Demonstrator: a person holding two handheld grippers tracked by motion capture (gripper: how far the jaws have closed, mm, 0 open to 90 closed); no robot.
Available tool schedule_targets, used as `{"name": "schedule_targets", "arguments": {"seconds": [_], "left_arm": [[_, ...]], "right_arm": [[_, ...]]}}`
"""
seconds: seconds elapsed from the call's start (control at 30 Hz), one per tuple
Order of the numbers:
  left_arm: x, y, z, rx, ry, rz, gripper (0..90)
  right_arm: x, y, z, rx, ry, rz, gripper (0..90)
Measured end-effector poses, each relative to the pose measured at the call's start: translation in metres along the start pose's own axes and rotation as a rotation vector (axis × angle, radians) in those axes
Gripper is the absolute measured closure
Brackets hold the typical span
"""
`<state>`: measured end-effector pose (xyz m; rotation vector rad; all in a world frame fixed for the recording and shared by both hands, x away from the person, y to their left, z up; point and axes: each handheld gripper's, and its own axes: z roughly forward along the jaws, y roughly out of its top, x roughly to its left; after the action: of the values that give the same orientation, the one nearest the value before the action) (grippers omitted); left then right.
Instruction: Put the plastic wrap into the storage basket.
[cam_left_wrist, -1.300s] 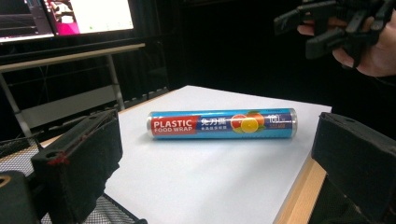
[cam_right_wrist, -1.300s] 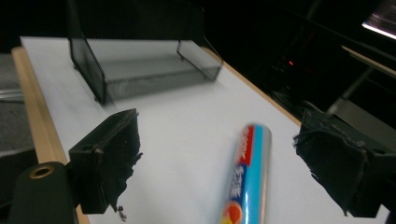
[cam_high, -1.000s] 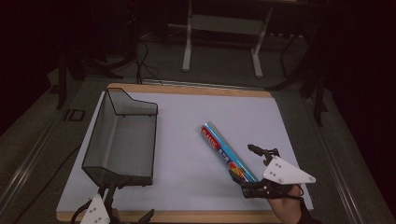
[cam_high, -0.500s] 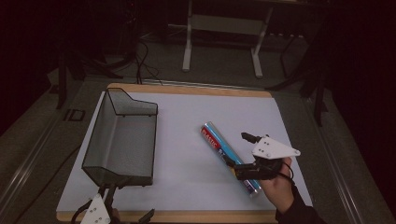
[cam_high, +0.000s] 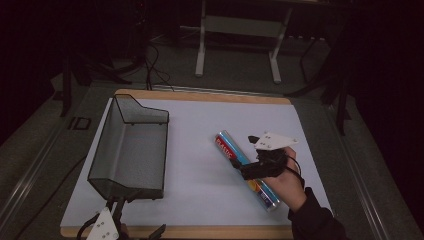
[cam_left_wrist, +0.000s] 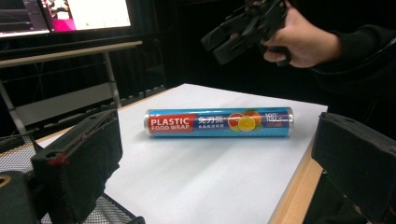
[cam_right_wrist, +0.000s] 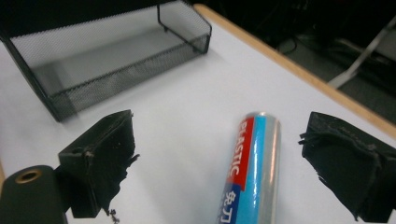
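— Right claw (cam_high: 245, 154), what's it doing?

— Its two black jaws are spread wide, held above the blue cylindrical roll of plastic food wrap (cam_high: 247, 170) by a hand (cam_high: 287, 181) in a dark sleeve. In the right gripper view the roll (cam_right_wrist: 250, 172) runs up between the jaws, touching neither, its silver end cap towards the mesh tray.

— And how does the roll lie?

— Flat on the white sheet (cam_high: 200, 150) covering the wooden-edged table (cam_high: 210, 96). From the high view its long axis is diagonal: the red "PLASTIC" end points up and left, the far end down and right, near the hand. It sits on the right half of the sheet, well apart from the tray.

— The tray?

— A black wire-mesh desk tray (cam_high: 131, 147), on the left side, its long side running front to back.

— Left claw?

— Low at the near-left edge of the table (cam_high: 120, 231), just in front of the tray. The left claw (cam_left_wrist: 219, 158) is spread wide too, nothing between the jaws. From there the roll (cam_left_wrist: 218, 122) lies broadside, label readable, with the right claw (cam_left_wrist: 243, 28) above and behind it.
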<state>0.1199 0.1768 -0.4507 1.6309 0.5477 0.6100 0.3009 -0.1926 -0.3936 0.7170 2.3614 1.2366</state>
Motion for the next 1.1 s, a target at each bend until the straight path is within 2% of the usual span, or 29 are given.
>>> {"name": "schedule_targets", "arguments": {"seconds": [0.1,0.13,0.2,0.23,0.27,0.33,0.47,0.7,0.9,1.03,1.1], "left_arm": [[0.000,0.000,0.000,0.002,-0.003,0.000,2.8],[0.000,0.000,0.000,0.001,-0.004,-0.001,2.8],[0.000,0.000,0.000,0.002,-0.004,0.000,2.8],[0.000,0.000,0.000,0.002,-0.004,0.000,2.8],[0.000,0.000,0.000,0.003,-0.005,0.000,2.8],[0.000,0.000,0.000,0.005,-0.005,0.003,2.8],[-0.001,0.000,0.001,0.008,-0.006,0.006,2.8],[0.000,-0.001,0.001,0.014,-0.009,0.008,2.8],[-0.001,-0.001,0.001,0.016,-0.009,0.012,2.8],[-0.001,-0.001,0.001,0.016,-0.007,0.014,2.8],[0.000,-0.001,0.001,0.016,-0.008,0.014,2.8]], "right_arm": [[-0.006,-0.003,0.013,0.063,0.016,0.029,9.6],[-0.007,-0.004,0.017,0.081,0.004,0.027,9.7],[-0.008,-0.005,0.021,0.093,0.008,0.025,10.7],[-0.009,-0.007,0.028,0.123,-0.010,0.016,11.1],[-0.010,-0.009,0.032,0.138,-0.004,0.020,11.1],[-0.014,-0.011,0.038,0.165,-0.033,0.023,12.8],[-0.023,-0.016,0.051,0.238,-0.032,0.063,12.7],[-0.034,-0.029,0.070,0.371,-0.064,0.135,13.6],[-0.041,-0.035,0.084,0.507,-0.034,0.198,15.0],[-0.045,-0.039,0.094,0.595,-0.042,0.237,16.4],[-0.045,-0.039,0.096,0.629,-0.044,0.236,19.4]]}}
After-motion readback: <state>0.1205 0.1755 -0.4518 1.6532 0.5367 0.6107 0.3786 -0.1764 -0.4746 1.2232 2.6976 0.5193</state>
